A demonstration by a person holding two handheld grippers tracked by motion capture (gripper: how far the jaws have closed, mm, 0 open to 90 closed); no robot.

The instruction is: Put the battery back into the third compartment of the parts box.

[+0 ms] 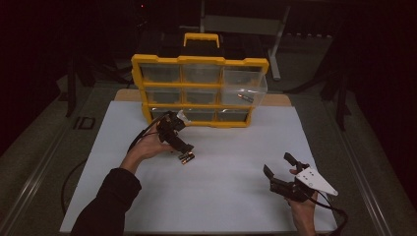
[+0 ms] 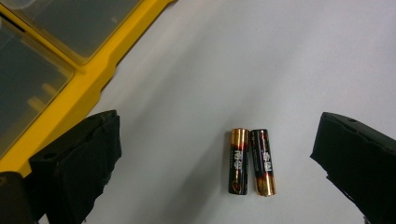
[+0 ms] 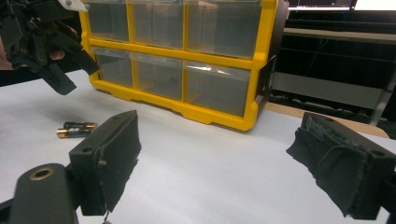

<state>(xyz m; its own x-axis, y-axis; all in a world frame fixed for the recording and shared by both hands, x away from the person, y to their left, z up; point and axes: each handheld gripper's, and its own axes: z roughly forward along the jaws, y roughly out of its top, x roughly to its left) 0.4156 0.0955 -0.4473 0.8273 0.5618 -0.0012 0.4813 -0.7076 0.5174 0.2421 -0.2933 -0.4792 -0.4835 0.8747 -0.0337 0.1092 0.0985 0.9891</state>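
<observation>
Two AA batteries (image 2: 251, 162), black with gold ends, lie side by side on the white table sheet (image 1: 221, 187). My left gripper (image 2: 217, 135) hovers just above them, open, with the pair between its jaws and touching neither. In the high view the left gripper (image 1: 184, 149) is left of centre, over the batteries (image 1: 186, 158). My right gripper (image 1: 278, 164) is open and holds nothing, low at the front right. From the right gripper (image 3: 219, 140) view, the batteries (image 3: 77, 129) lie at the left, below the left gripper (image 3: 51, 46).
A yellow organizer (image 1: 199, 61) with clear drawers stands upright at the back of the sheet. Its upper right drawer (image 1: 246, 86) is pulled out, and a battery (image 1: 244, 97) lies in it. Dark floor and metal stands surround the table.
</observation>
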